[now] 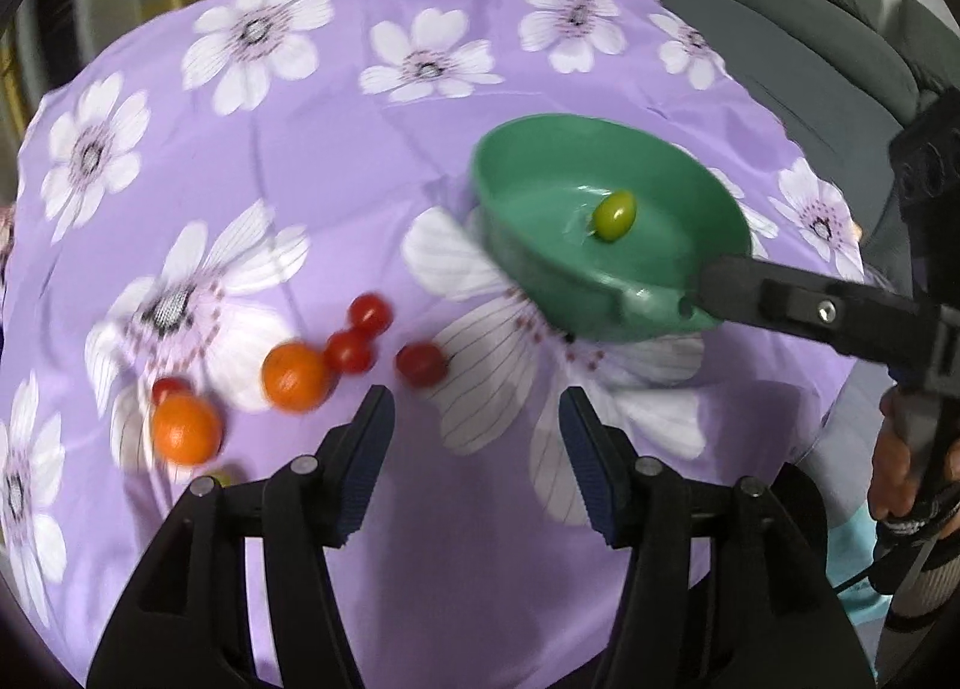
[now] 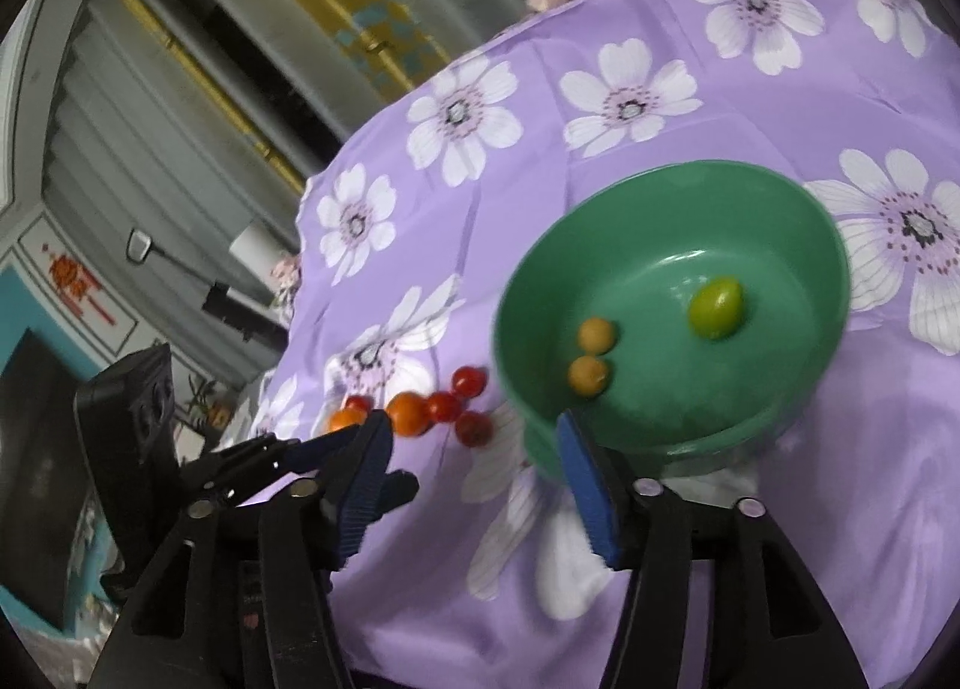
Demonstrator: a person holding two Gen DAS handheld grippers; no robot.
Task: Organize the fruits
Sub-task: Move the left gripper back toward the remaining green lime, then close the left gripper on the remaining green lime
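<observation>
A green plastic bowl (image 2: 672, 293) sits on the cloth, slightly tipped. Inside lie one green oval fruit (image 2: 716, 308) toward 3 o'clock and two small yellow-orange fruits (image 2: 591, 356) touching each other near 8 o'clock. At the bowl's 9 o'clock, on the cloth, cluster four red cherry tomatoes (image 1: 351, 352) and two oranges (image 1: 297, 377).

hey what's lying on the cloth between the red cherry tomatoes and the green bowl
Nothing but bare purple flowered tablecloth. In the left wrist view, the nearest cherry tomato and the green bowl have only cloth between them.
</observation>
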